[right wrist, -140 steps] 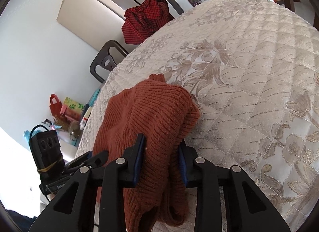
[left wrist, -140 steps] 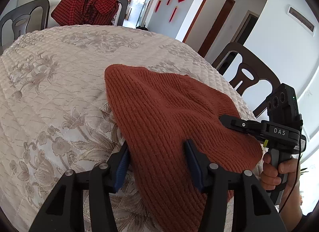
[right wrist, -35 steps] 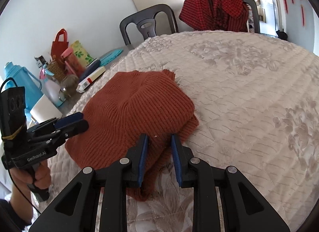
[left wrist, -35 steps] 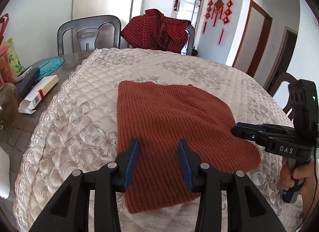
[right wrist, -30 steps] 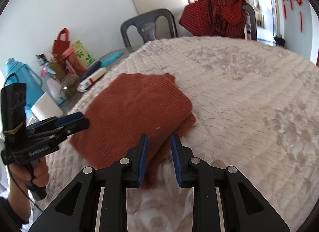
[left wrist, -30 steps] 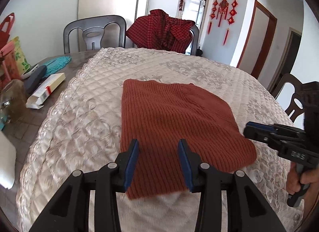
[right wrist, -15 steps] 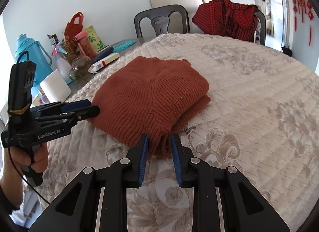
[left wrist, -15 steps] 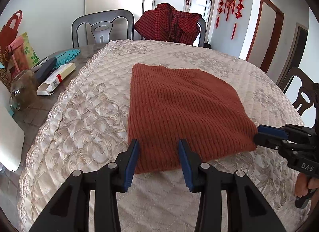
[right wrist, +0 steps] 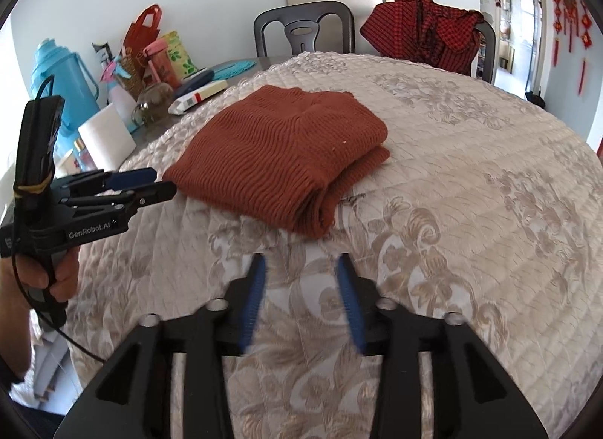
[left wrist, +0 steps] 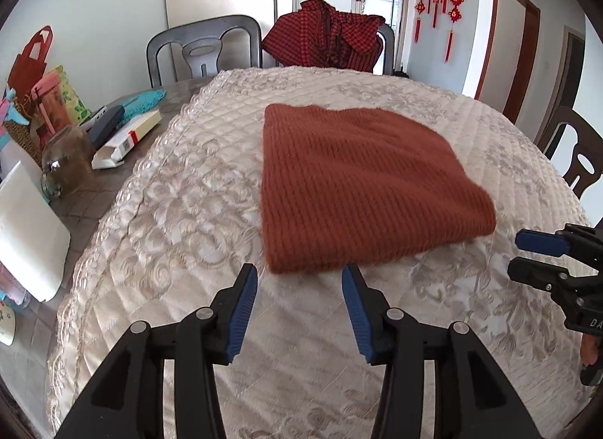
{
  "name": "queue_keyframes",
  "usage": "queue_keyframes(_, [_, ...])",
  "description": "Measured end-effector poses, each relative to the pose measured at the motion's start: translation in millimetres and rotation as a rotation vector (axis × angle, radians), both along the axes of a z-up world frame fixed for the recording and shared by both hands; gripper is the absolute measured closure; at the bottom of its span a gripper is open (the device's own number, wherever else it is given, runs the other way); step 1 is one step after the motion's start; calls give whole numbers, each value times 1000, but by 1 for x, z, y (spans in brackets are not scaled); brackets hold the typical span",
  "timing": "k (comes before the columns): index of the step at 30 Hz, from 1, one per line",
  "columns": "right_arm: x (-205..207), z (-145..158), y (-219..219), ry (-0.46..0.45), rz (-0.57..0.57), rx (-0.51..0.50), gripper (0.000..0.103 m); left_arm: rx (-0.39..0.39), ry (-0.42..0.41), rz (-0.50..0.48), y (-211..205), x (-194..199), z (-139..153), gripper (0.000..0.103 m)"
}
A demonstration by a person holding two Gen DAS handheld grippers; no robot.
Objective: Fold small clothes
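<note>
clutter at the left edge: a glass jar [left wrist: 64, 160], a white carton [left wrist: 126, 137], a blue flask [right wrist: 62, 73] and a paper roll [right wrist: 107, 133] stand on the bare strip of table beside the quilted cover [left wrist: 181, 212]. In my judgement, a wide swing of the left hand [right wrist: 56, 277] could knock the jar or the roll over, since they sit close to where that hand works.

left gripper [left wrist: 299, 301]: its jaws are opening, nothing lies between them, and the blue pads hang over bare quilt just short of the near edge of the cloth. If it goes back in for a tidy-up, a pad could catch the bottom layer only and drag the stack apart.

rust knit garment [left wrist: 358, 182]: it lies folded in a thick rectangle on the cover, toward the table's left side and about midway between the near and far edges, free of both tools. The right wrist view shows the layers stepped at the near right corner, the lower one sticking out. The knit looks springy, so the top fold may creep open by itself.

right gripper [right wrist: 301, 295]: its jaws are opening too, with nothing in them, and it sits near the garment's near corner without touching it. A loose dark thread [right wrist: 352, 197] at that corner might snag on a pad and tug the fold askew.

red checked garment [left wrist: 331, 37]: it hangs over a chair back beyond the far edge. Reaching across for it would pass over the folded piece, and a sleeve or cable could sweep it.
</note>
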State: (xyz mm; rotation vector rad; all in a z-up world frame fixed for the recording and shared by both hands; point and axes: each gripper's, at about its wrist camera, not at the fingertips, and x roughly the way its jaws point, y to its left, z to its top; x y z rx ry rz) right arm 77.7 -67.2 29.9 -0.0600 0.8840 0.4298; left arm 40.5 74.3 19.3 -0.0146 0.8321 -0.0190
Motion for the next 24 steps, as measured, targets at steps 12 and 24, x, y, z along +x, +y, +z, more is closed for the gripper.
queue_keyframes(12, [-2, -20, 7, 25, -30, -101, 59, -3, 49, 23, 2, -6, -16, 48])
queue_keyframes(24, [-3, -20, 11, 19, -29, -126, 57, -4, 50, 21, -1, -7, -17, 41])
